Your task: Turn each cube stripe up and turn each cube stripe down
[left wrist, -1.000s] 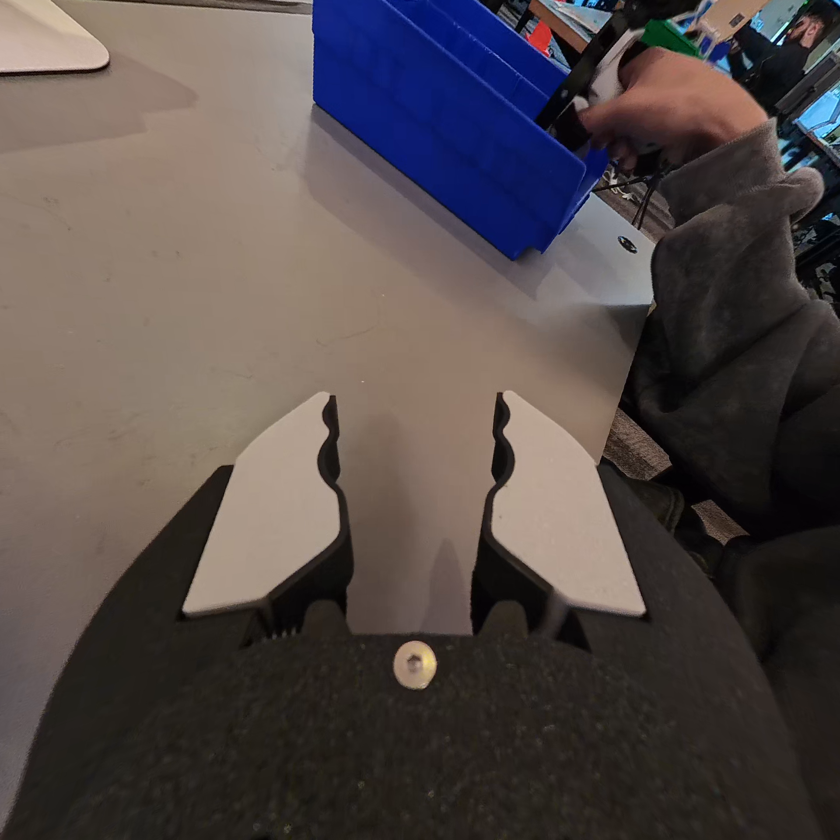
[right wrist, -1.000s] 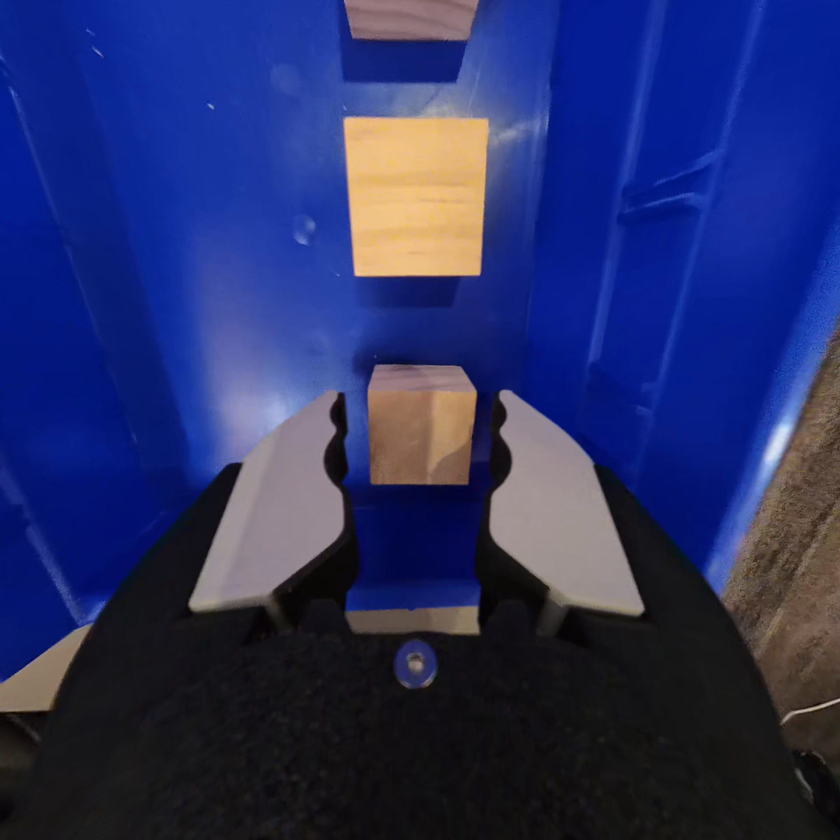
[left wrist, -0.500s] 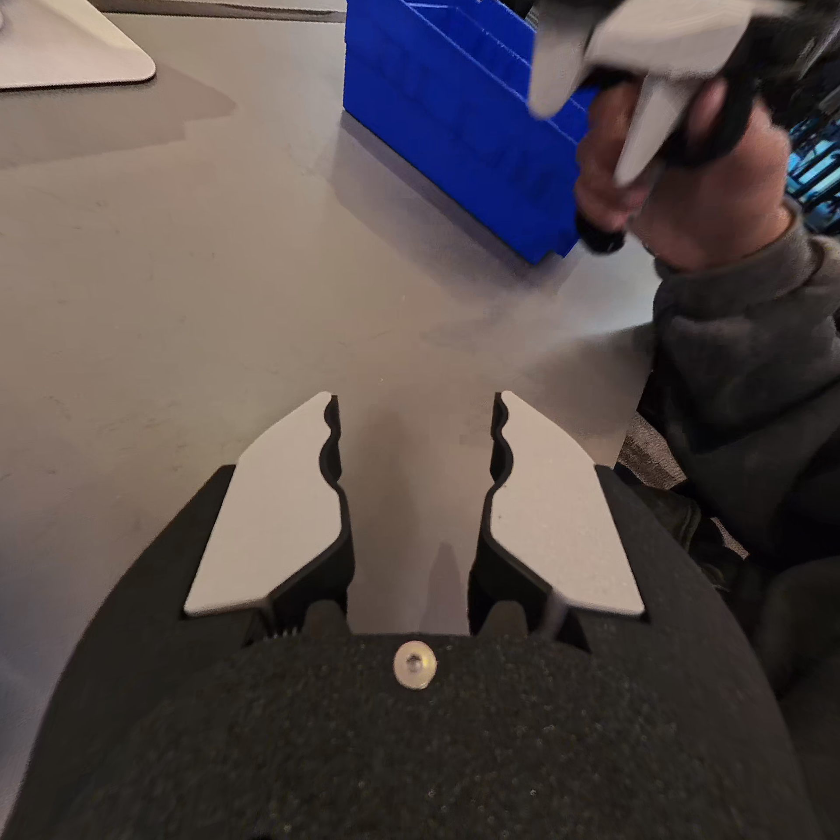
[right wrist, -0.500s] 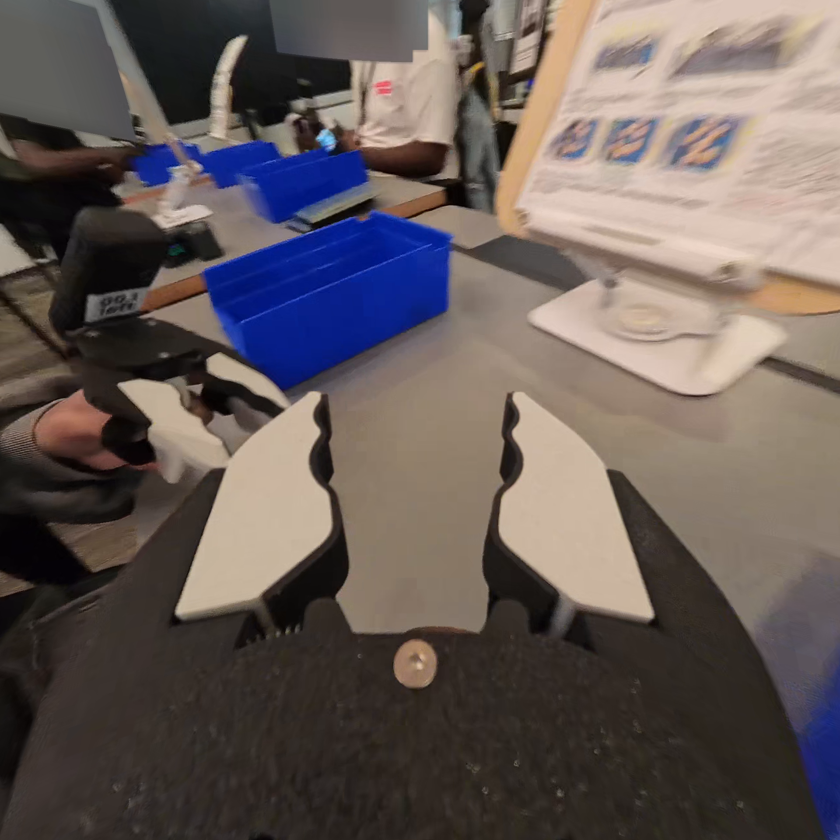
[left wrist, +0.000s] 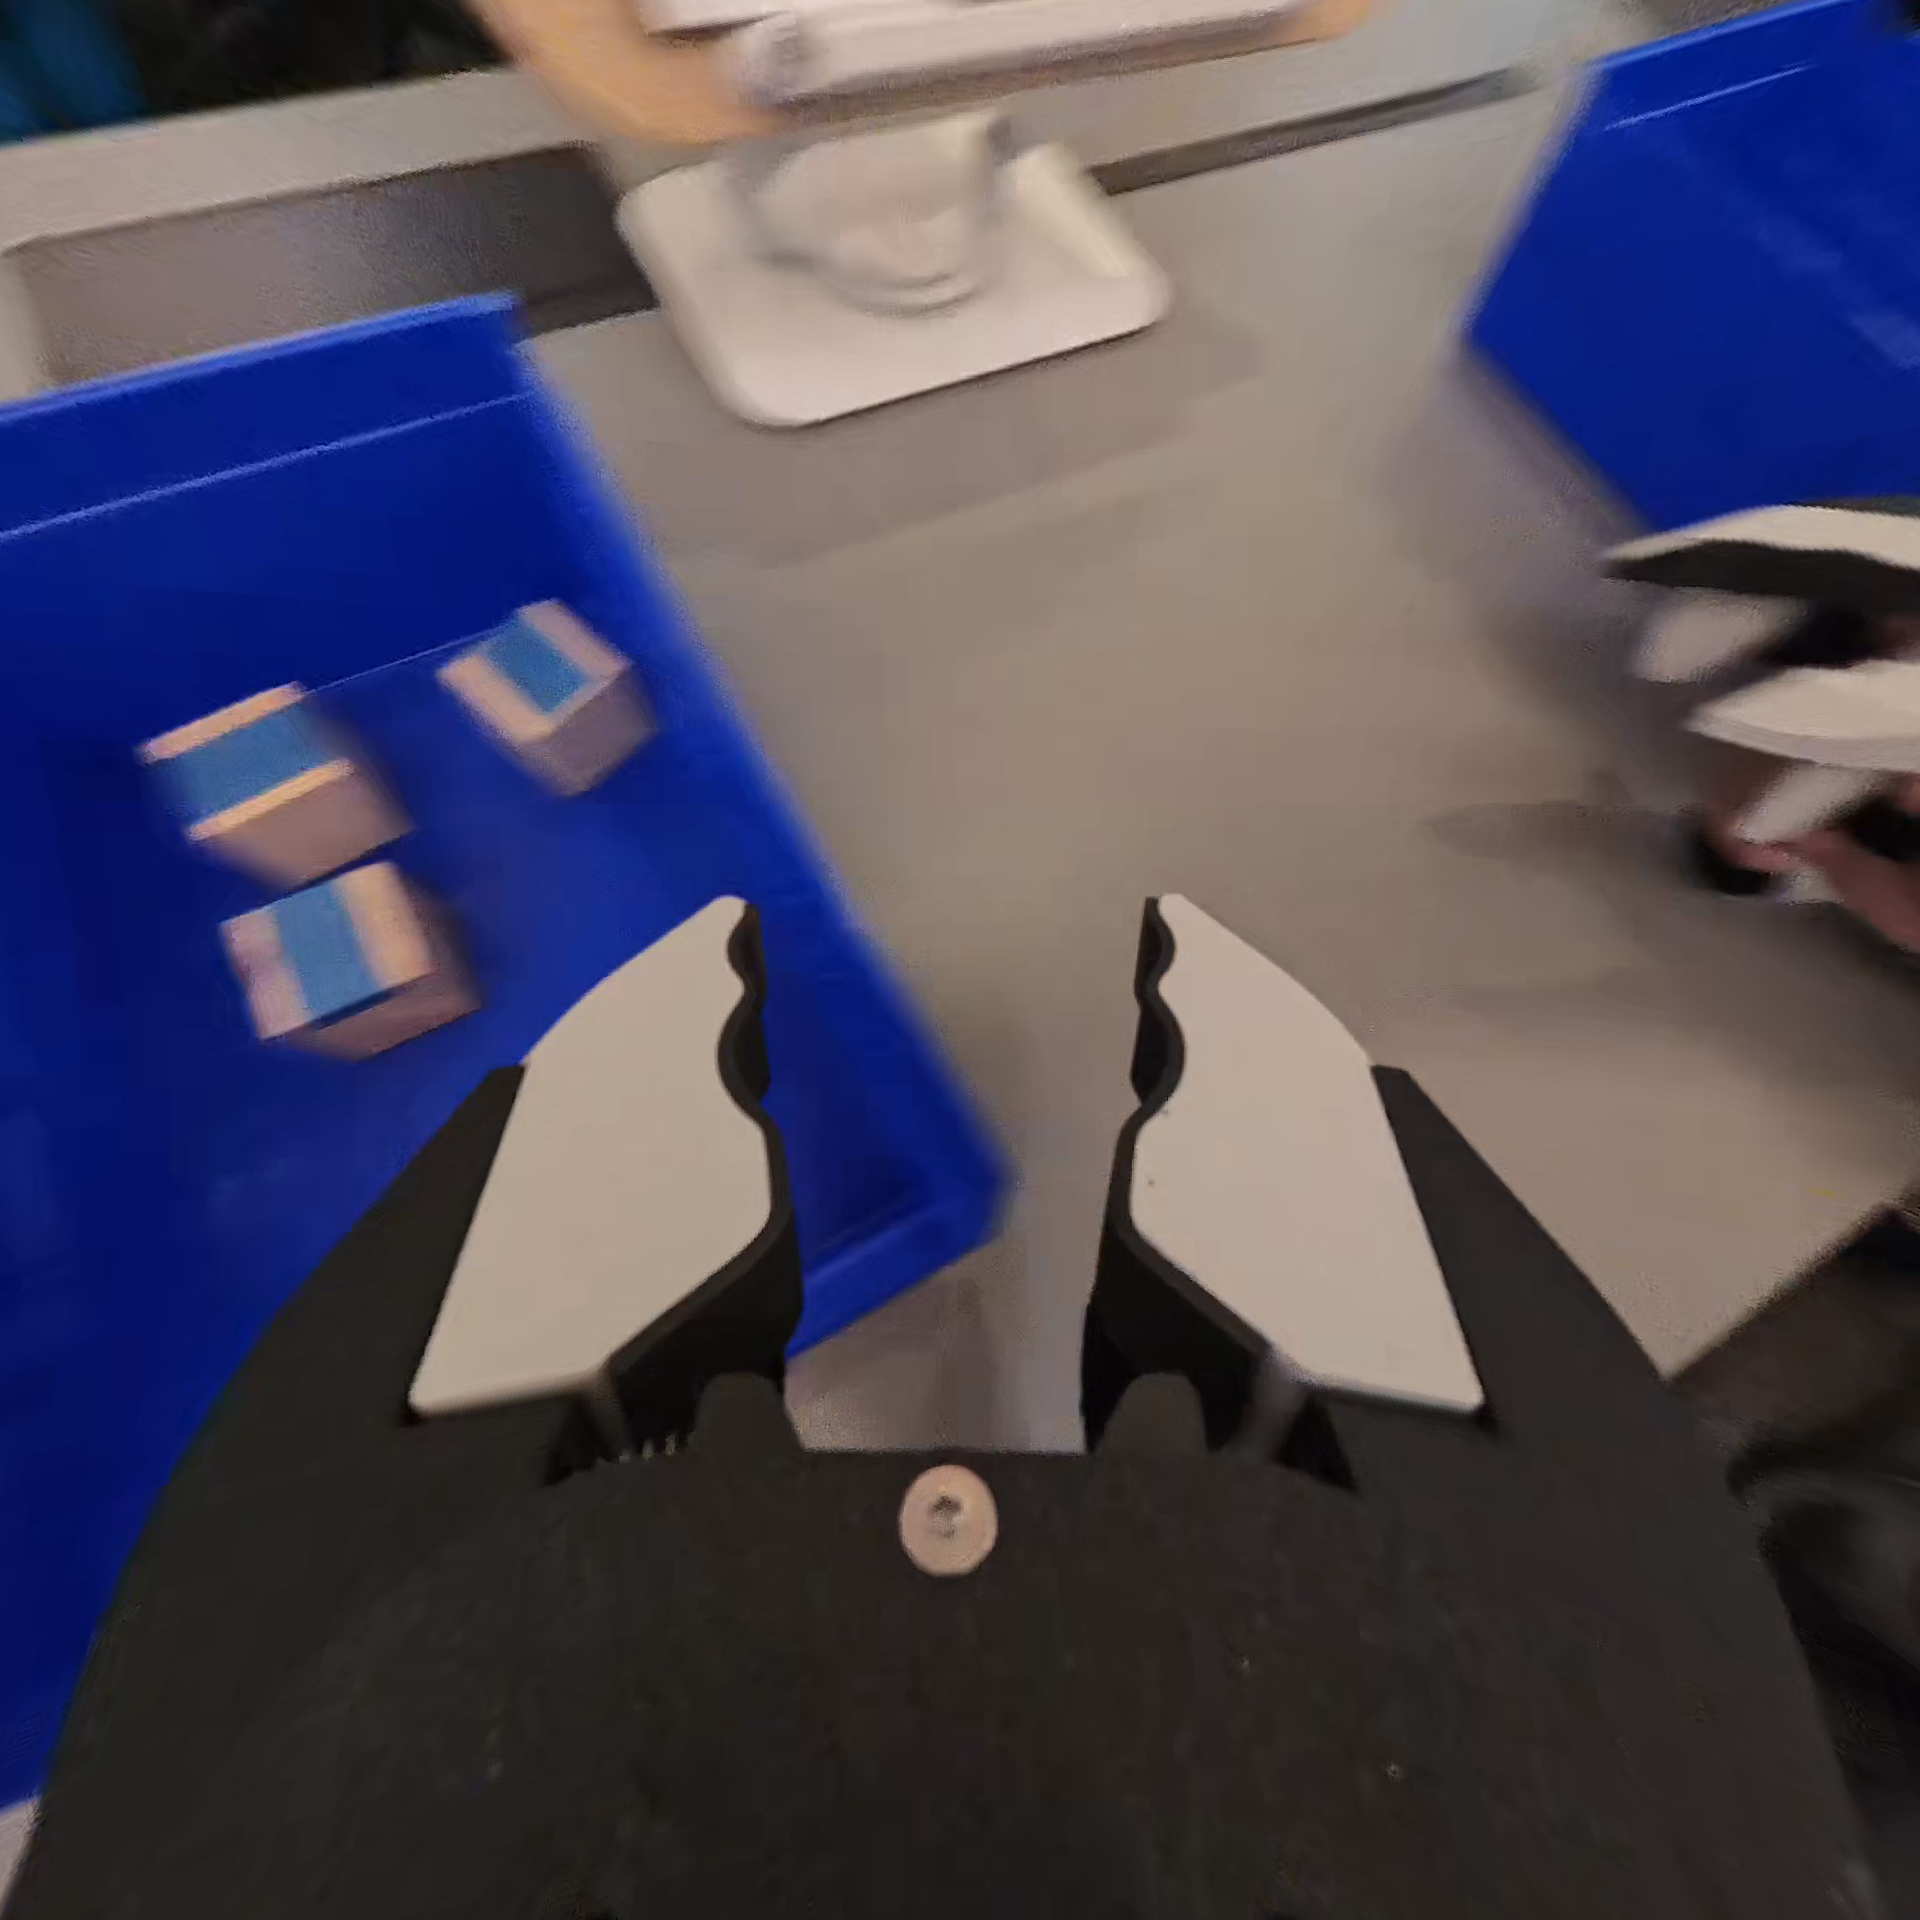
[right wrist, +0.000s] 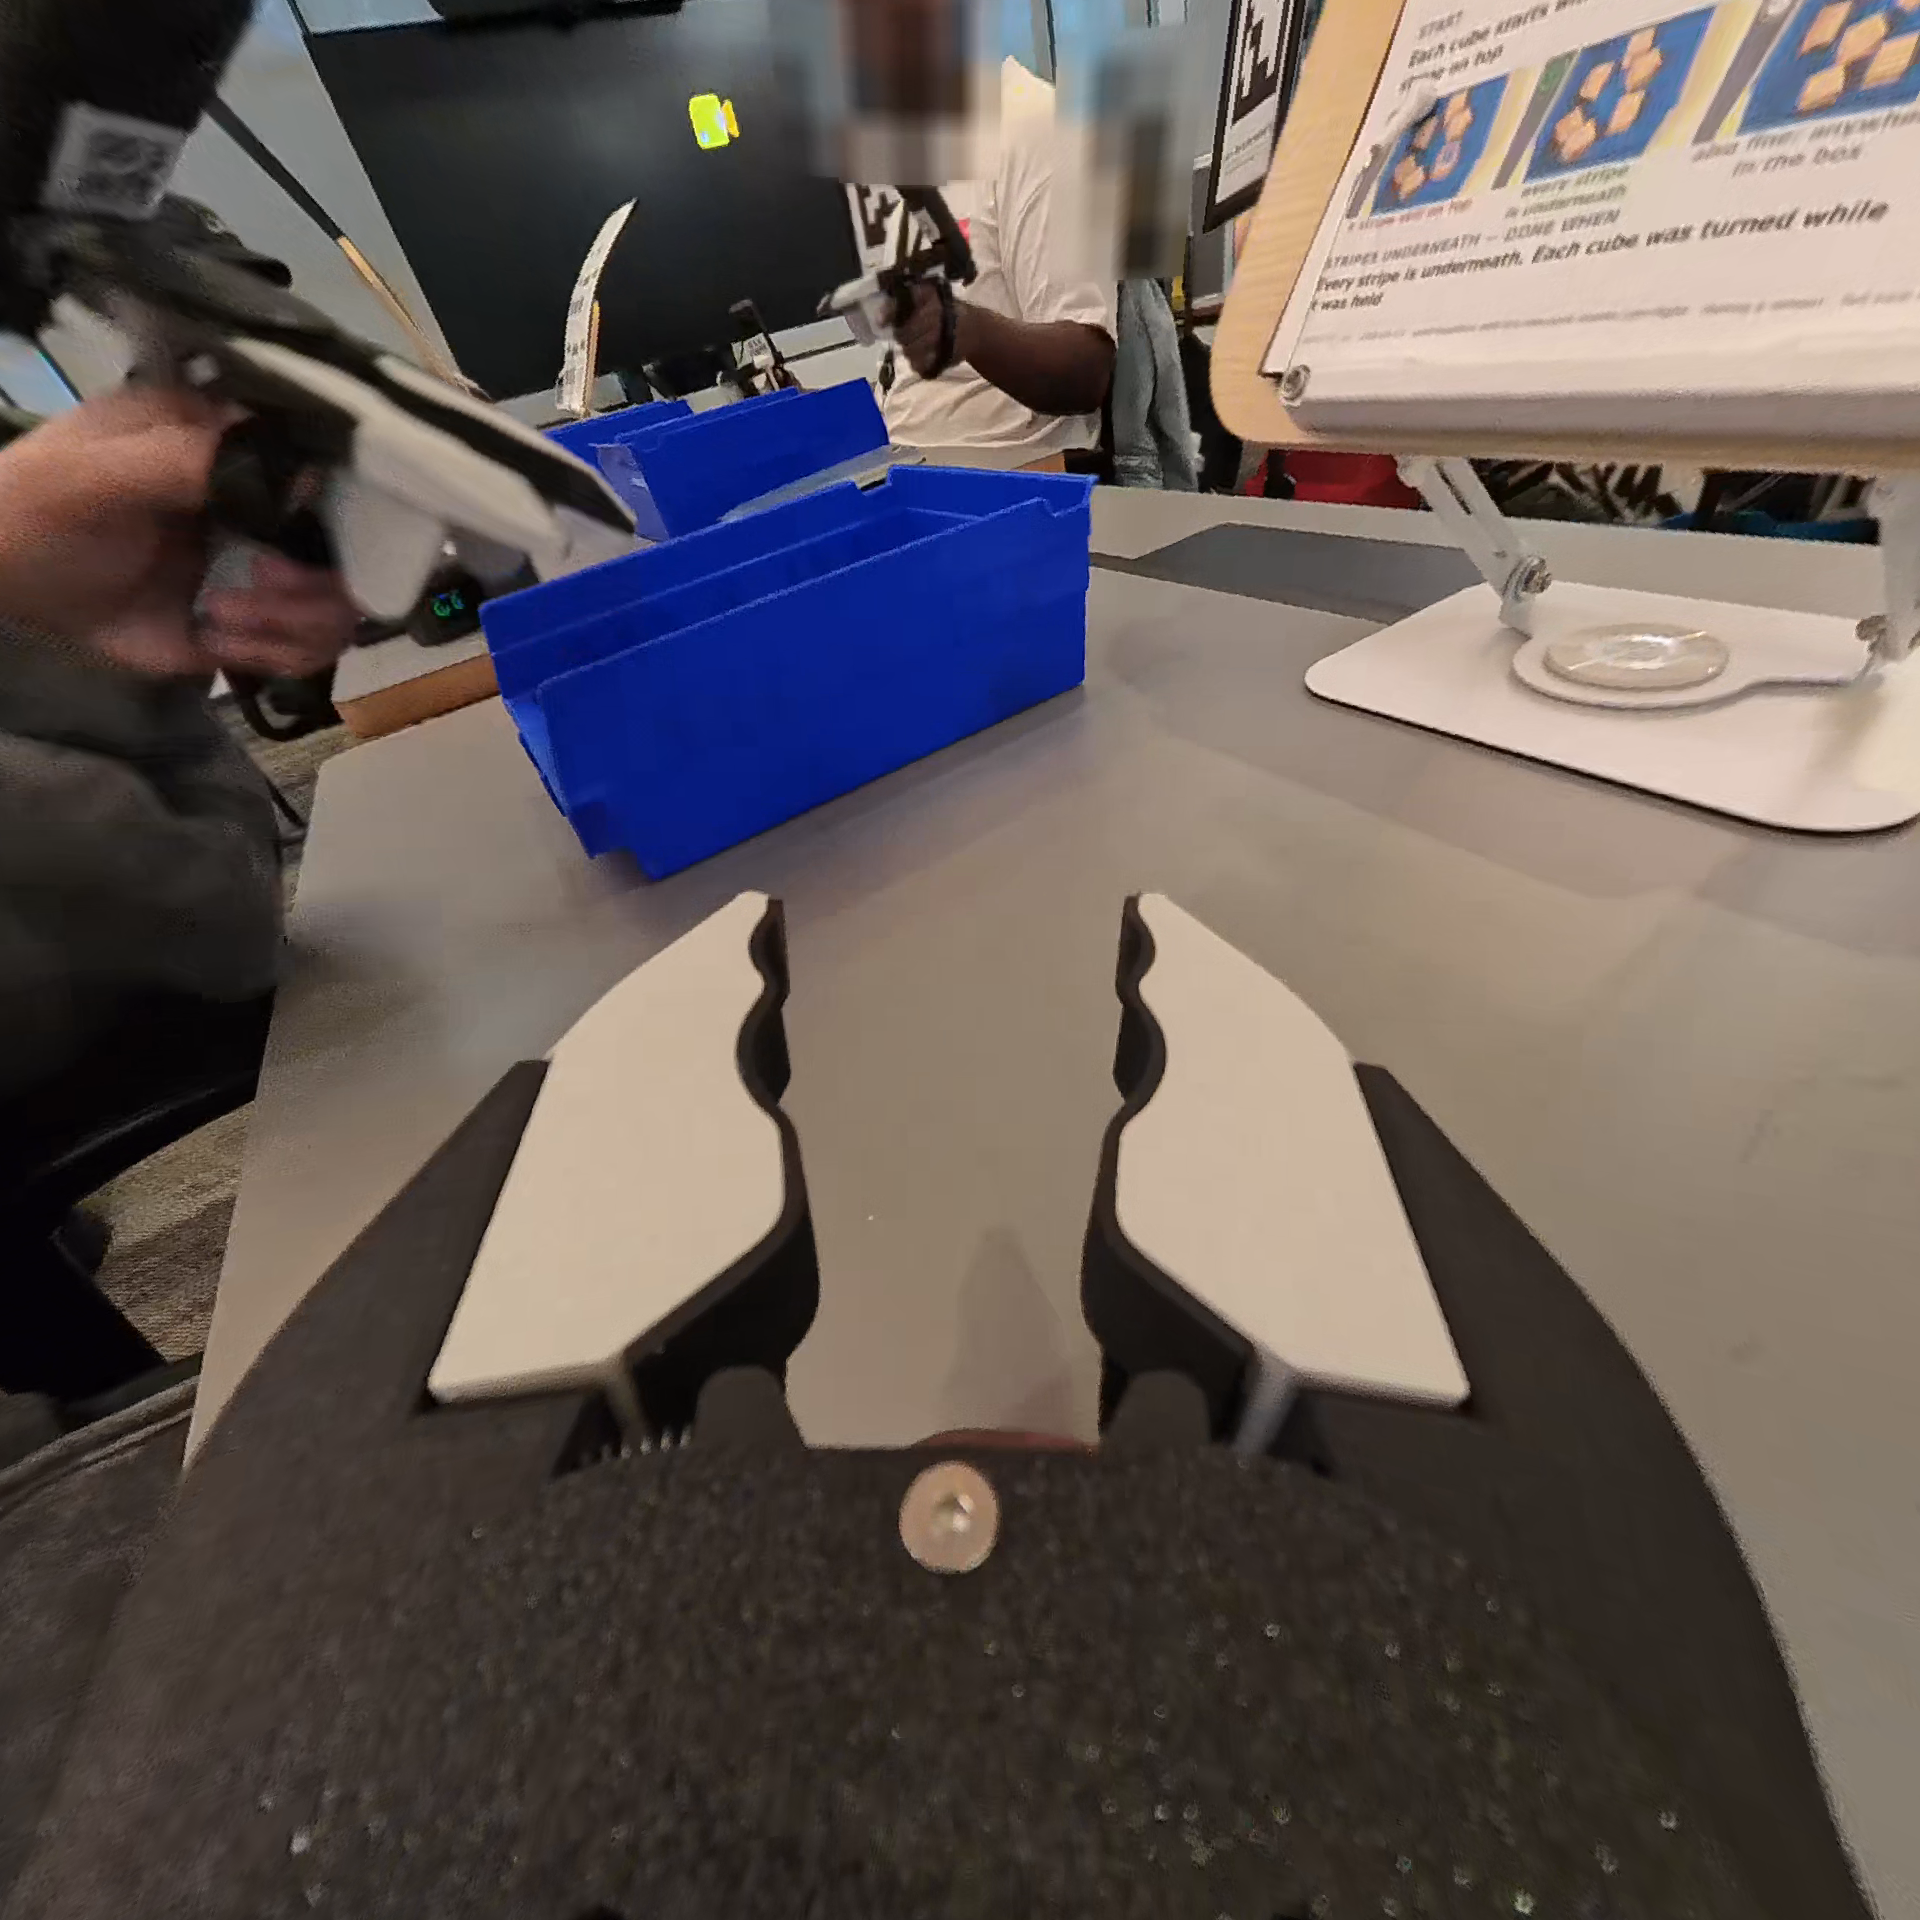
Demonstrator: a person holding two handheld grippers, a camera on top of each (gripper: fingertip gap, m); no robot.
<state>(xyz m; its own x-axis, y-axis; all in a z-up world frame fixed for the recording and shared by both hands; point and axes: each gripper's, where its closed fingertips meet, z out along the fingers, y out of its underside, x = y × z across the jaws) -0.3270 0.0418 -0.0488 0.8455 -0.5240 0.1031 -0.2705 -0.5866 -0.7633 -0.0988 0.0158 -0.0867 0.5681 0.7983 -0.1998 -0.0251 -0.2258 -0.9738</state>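
Now, cubes: three wooden cubes [left wrist: 312, 821] lie in the blue bin [left wrist: 727, 831] at about nine o'clock in the left wrist view, each with a blue stripe facing up — blur hides finer detail.
Spacing: two cubes sit near each other, perhaps touching; the third [left wrist: 545, 707] stands a little apart towards one o'clock.
Left hand-held gripper [left wrist: 945, 925]: jaws spread wide, holding nothing, over the bin's right wall and the grey worktop [left wrist: 1091, 675].
Right hand-held gripper [right wrist: 951, 920]: likewise gaping and empty, low over bare worktop, a second blue bin [right wrist: 810, 665] at eleven o'clock.
Risk: a fast approach could clip the bin wall or nudge the close pair — the blur suggests speed.
Risk: a grip on the edges could let a cube slip mid-turn.
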